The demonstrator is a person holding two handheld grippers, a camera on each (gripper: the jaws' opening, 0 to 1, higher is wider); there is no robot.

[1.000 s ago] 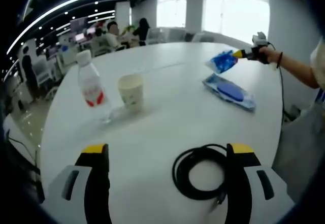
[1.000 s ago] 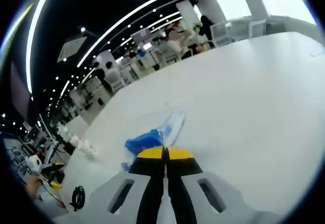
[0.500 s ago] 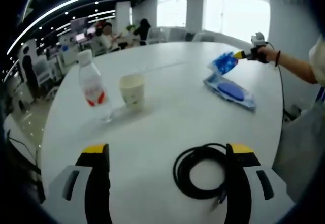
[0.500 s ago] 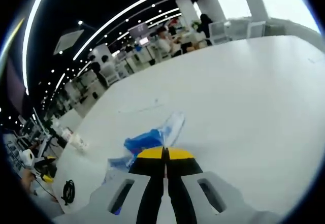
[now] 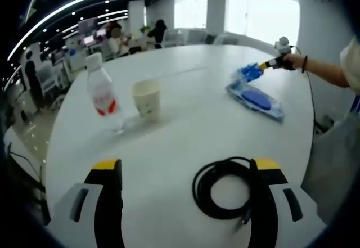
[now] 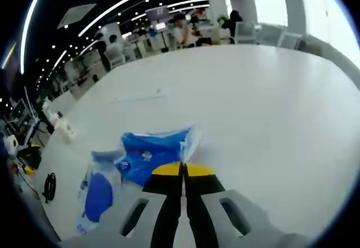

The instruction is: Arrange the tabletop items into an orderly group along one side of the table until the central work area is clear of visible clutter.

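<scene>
The blue wrapper [image 6: 151,157] is pinched in the right gripper [image 6: 183,170], whose yellow-tipped jaws are pressed together on it, low over the white table [image 6: 270,107] and beside the blue packet [image 6: 97,197]. In the left gripper view a hand [image 5: 288,62] reaches out with this gripper. The left gripper [image 5: 185,172] stands apart-jawed (holding nothing) — the black cable coil [image 5: 222,189] lies by its right jaw — facing the paper cup [image 5: 146,98] and water bottle [image 5: 102,93].

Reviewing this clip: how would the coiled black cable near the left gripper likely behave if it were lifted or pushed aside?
The coiled black cable is probably floppy: its loops lie loose and uneven on the white round table, so lifting one strand would likely let the coil sag or unwind. Pushed, it seems more apt to slide and deform than roll. It looks light for its spread.
</scene>
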